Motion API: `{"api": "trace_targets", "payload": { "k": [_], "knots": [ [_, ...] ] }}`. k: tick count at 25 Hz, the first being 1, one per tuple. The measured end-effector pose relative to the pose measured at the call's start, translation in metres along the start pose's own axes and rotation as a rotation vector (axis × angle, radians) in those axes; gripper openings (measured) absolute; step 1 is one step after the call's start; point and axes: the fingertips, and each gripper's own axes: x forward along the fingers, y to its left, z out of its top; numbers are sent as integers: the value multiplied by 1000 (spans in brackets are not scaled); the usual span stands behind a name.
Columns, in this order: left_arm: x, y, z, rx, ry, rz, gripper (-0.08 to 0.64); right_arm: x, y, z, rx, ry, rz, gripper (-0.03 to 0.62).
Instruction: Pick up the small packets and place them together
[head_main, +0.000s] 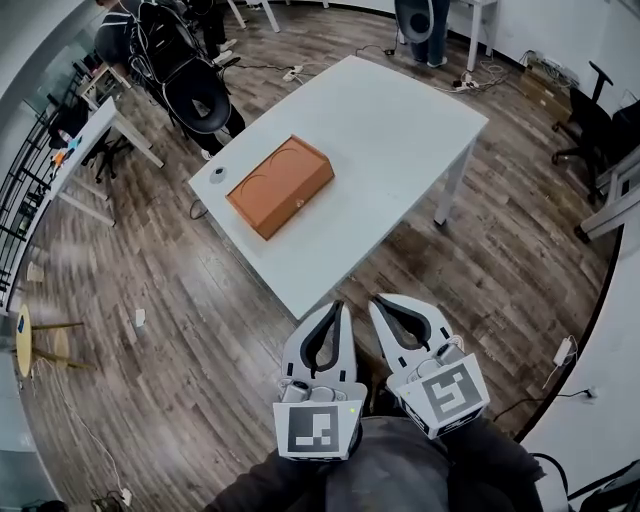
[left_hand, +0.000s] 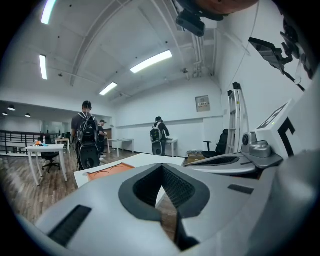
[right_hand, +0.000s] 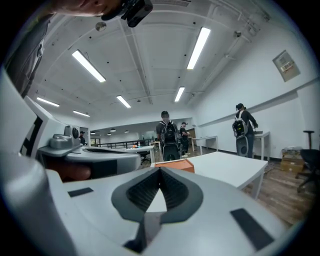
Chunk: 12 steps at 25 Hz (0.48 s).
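Wood floor (head_main: 180, 330) fills most of the head view, and one big white table (head_main: 400, 130) stands on it in the middle, set at a slant. A second, smaller white table (head_main: 105, 125) stands at the far left. Three people show in the left gripper view, all on the far side of the big table: one with a backpack (left_hand: 87, 137) at the left, one (left_hand: 103, 131) just behind that one, and one with a backpack (left_hand: 160, 136) further right by the far wall. One black chair (head_main: 590, 115) stands at the far right.

One orange box (head_main: 280, 186) lies flat on the big table, near its left corner and well apart from both grippers. Whether the packets are in it cannot be told; none can be made out in any view.

Two grippers are held side by side at the near edge, off the table, both pointing toward it. The left gripper (head_main: 337, 308) has its jaws together at the tips with nothing between them. The right gripper (head_main: 378, 300) is just to its right, jaws likewise together and empty. Each carries one marker cube, the left cube (head_main: 315, 428) and the right cube (head_main: 447, 392), so two in all.

One small round grey thing (head_main: 218, 173) sits on the table just left of the box, at the corner
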Motion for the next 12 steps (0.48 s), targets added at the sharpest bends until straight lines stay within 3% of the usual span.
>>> {"api": "trace_targets", "payload": {
  "k": [12],
  "knots": [
    [26,42,-9,-27,30,34,-3,49,-4,-7,16,40,33,5]
  ]
}}
